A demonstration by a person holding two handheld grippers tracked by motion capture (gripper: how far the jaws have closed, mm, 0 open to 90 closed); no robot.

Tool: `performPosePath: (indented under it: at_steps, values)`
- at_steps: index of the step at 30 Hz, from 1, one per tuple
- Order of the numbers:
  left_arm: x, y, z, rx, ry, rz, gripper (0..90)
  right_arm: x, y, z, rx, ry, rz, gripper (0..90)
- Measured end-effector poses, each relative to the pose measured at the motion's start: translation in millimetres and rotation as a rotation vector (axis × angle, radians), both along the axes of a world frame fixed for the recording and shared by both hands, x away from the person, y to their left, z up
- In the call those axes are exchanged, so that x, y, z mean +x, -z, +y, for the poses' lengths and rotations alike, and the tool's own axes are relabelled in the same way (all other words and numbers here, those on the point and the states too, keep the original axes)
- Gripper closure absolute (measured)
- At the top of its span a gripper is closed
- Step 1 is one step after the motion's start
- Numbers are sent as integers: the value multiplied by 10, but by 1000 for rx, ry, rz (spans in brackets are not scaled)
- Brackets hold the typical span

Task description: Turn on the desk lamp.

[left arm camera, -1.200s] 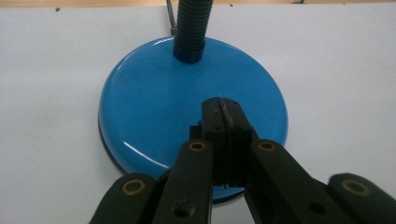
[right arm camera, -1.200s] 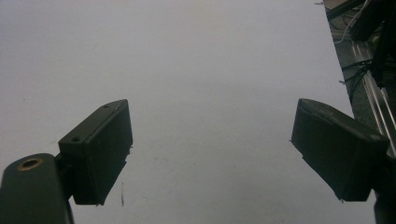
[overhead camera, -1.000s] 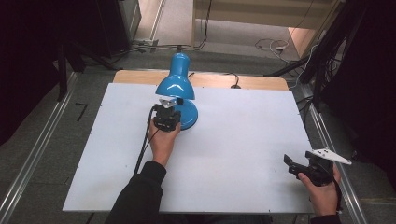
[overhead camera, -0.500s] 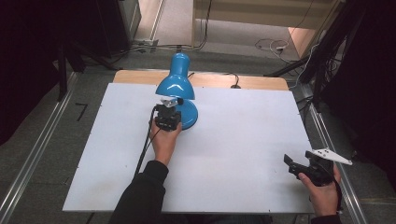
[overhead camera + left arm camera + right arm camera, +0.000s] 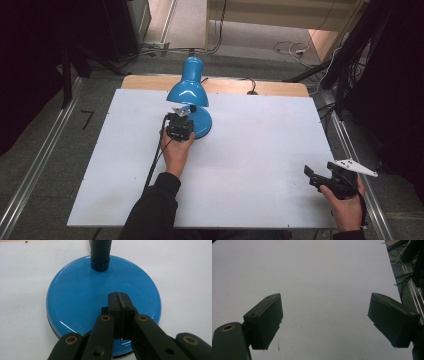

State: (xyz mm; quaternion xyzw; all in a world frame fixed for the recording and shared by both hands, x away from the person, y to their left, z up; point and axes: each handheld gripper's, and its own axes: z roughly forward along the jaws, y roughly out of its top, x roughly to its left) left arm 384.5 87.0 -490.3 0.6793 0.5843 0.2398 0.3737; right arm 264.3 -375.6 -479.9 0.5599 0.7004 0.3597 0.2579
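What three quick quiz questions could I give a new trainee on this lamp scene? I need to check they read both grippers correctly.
1. True or false: the left gripper has its jaws shut over the lamp base.
2. The right gripper is: A) shut on the lamp, B) open above the bare table, C) holding a cable.
3. What colour is the lamp?

Key: 1 true; 2 B; 3 blue.
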Motion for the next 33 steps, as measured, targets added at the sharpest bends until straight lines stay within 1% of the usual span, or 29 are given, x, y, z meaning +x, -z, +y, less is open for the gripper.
performPosePath:
  at_steps: [3,9,10,12,16,22,25,26,27,28,32,33]
  values:
    - [-9,2,6,5,4,-5,900,-2,-1,2,0,2,1,114]
    - [-20,-2,27,39,8,-7,900,2,1,5,-1,1,2,114]
    - [-17,2,24,32,-1,-12,900,2,1,7,-2,2,3,114]
    - [-22,1,30,38,5,-8,900,-3,-3,11,-1,4,3,114]
    - [-34,9,17,40,-1,-20,900,-8,-7,10,1,4,1,114]
    - [-38,12,11,45,-4,-25,900,-4,-3,9,0,4,2,114]
    - [-43,22,11,34,-9,-33,900,-5,-4,8,-1,5,2,114]
    - [-47,19,17,44,-1,-28,900,-4,-4,7,0,4,1,114]
    - [-47,21,11,42,-3,-33,900,-4,-4,6,0,4,1,114]
    - [-53,20,5,53,-3,-37,900,-5,-4,6,-1,4,1,114]
    - [-81,16,-30,123,13,-46,900,-3,-1,8,-1,4,2,114]
    - [-84,24,-44,116,7,-54,900,-4,-3,9,-1,5,2,114]
